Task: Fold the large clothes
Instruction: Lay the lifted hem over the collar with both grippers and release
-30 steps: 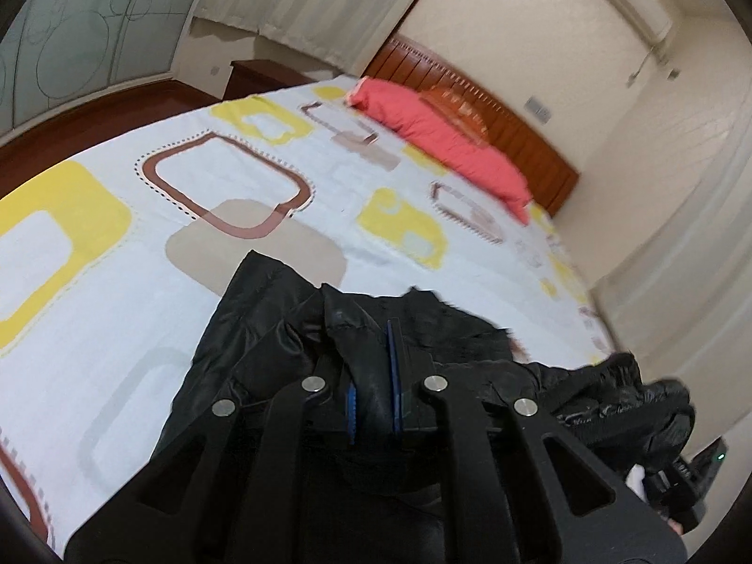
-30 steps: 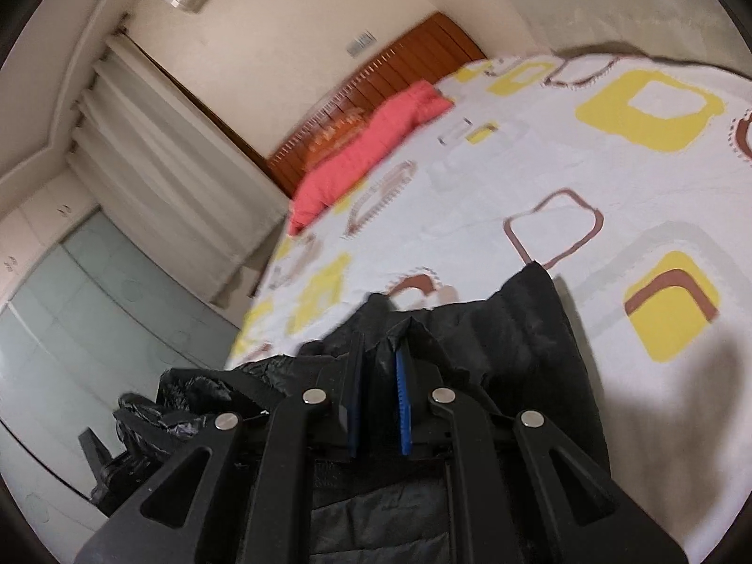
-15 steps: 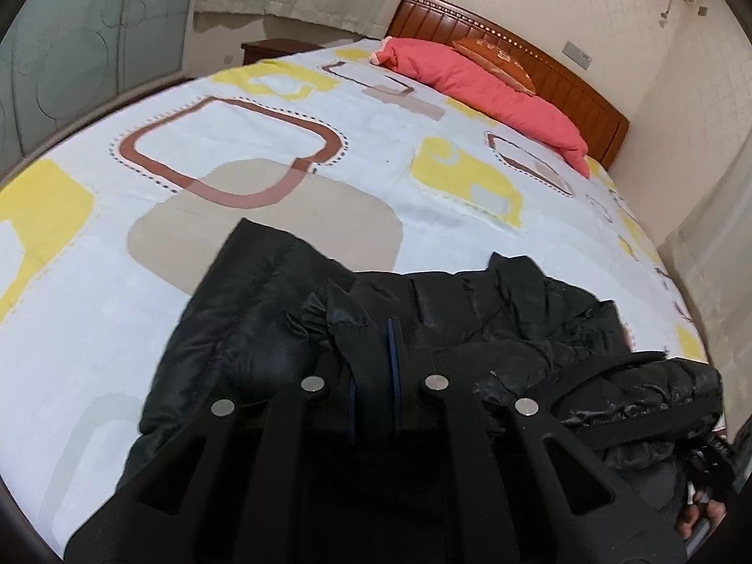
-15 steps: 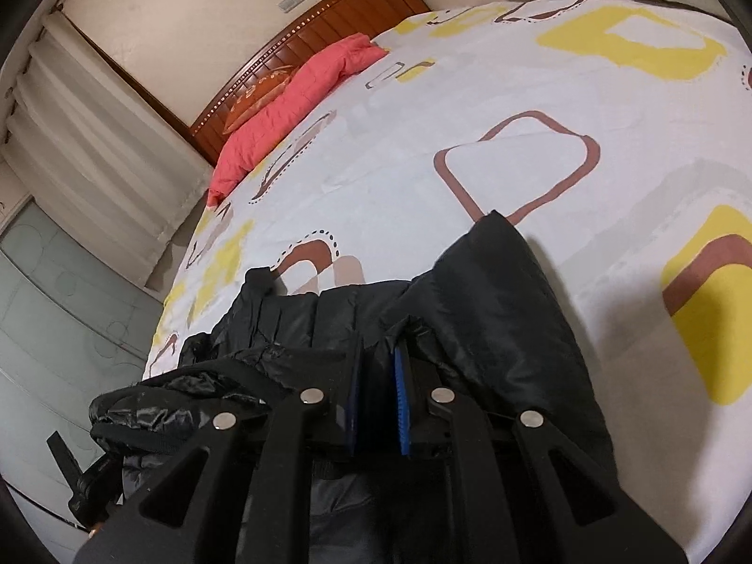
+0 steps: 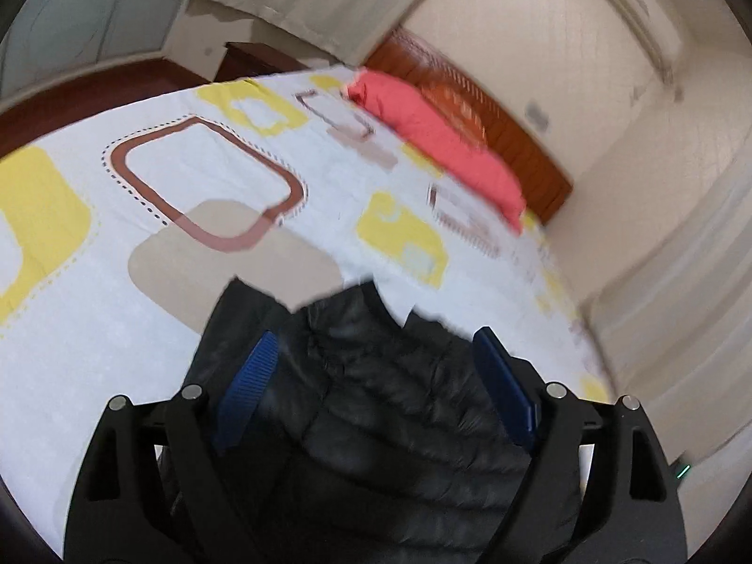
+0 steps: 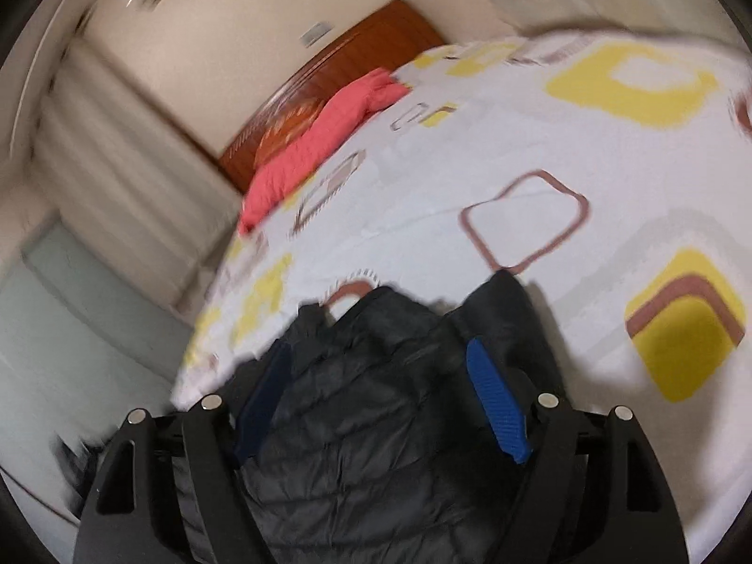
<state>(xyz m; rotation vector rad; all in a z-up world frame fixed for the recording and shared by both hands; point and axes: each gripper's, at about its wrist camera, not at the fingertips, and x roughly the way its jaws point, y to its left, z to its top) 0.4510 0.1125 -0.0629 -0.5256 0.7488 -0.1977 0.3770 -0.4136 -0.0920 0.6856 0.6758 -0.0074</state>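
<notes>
A black quilted puffer jacket lies on the patterned bedsheet at the near edge of the bed. My left gripper is open, its blue pads spread wide on either side of the jacket, holding nothing. In the right wrist view the same jacket lies between the spread blue pads of my right gripper, which is open too. Both views are blurred by motion. The lower part of the jacket is hidden behind the gripper frames.
A red pillow lies against the wooden headboard at the far end of the bed; it also shows in the right wrist view. Curtains and a glass wardrobe door stand beside the bed.
Both grippers were shut on folds of the jacket and have opened wide, letting it go. Both cameras have tilted up and drawn back.
</notes>
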